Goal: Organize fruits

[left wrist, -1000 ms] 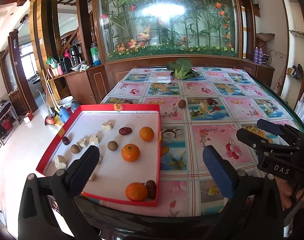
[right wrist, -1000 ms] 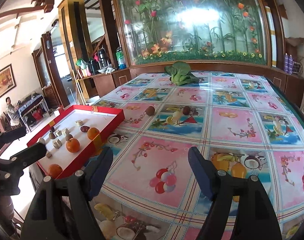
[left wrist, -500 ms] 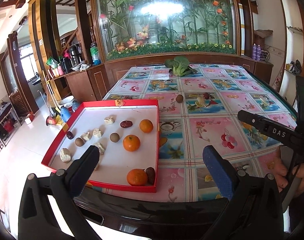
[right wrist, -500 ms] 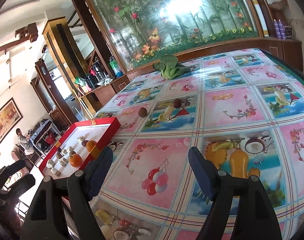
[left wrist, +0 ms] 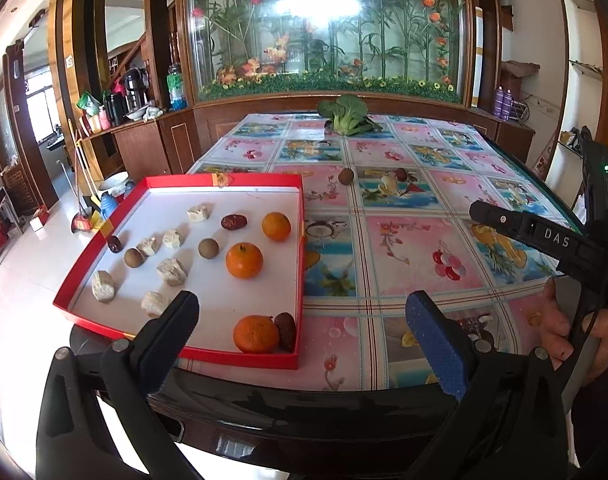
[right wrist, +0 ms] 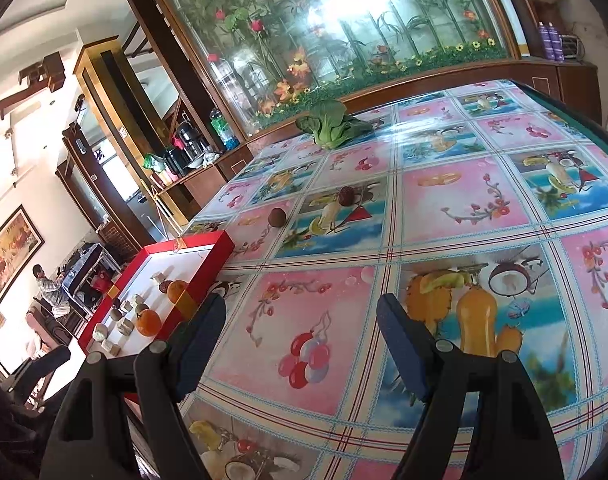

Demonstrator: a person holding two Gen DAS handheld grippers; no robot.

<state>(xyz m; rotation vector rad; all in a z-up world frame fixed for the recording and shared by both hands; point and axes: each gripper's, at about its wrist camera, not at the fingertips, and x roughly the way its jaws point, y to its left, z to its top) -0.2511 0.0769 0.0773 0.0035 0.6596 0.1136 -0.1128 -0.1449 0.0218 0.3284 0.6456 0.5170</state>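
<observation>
Both jaws spread, empty — red tray (left wrist: 301, 236) left on worktop (left wrist: 404, 256); longan (right wrist: 277, 216), leafy greens (right wrist: 332, 126) beyond, unobstructed.

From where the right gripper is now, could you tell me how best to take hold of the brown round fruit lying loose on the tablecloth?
Grip the brown round fruit across its middle, coming from above. It is small and ball-like, sits alone on the flat tablecloth, and would probably roll from a sideways push. The right gripper is open and empty.
</observation>
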